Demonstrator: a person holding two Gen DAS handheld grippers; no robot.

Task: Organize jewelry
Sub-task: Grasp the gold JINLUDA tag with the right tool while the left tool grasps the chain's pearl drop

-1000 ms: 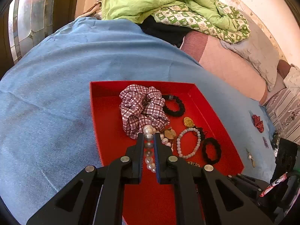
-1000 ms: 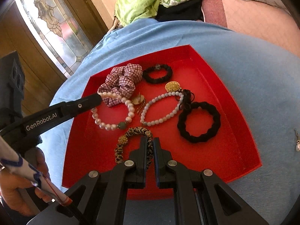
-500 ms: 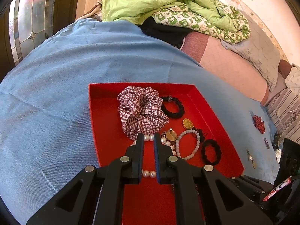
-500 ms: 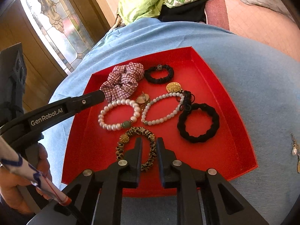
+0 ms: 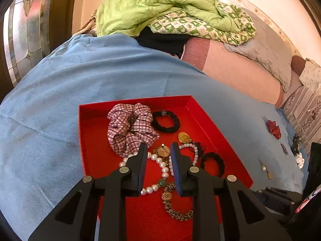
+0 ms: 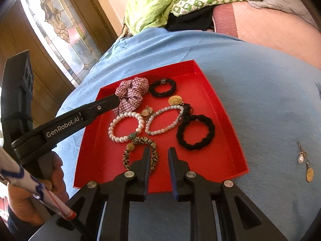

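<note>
A red tray (image 6: 226, 124) on blue cloth holds a plaid scrunchie (image 6: 131, 92), a large pearl bracelet (image 6: 124, 127), a small pearl bracelet (image 6: 164, 120), a leopard bracelet (image 6: 140, 152), two black hair ties (image 6: 195, 131) and a gold pendant (image 6: 175, 100). My left gripper (image 5: 158, 150) is open and empty above the large pearl bracelet (image 5: 160, 168). My right gripper (image 6: 158, 152) is open and empty over the tray's near edge, beside the leopard bracelet. The left gripper's fingers (image 6: 104, 104) also show in the right wrist view.
Loose earrings (image 6: 304, 160) lie on the blue cloth right of the tray. More small pieces and a red bow (image 5: 273, 128) lie at the far right. A green quilt (image 5: 160, 8) is piled at the back. A stained-glass door (image 6: 58, 26) stands at the left.
My left gripper let go of the large pearl bracelet, which now lies flat in the tray, and opened. My right gripper opened and drew back a little from the leopard bracelet.
</note>
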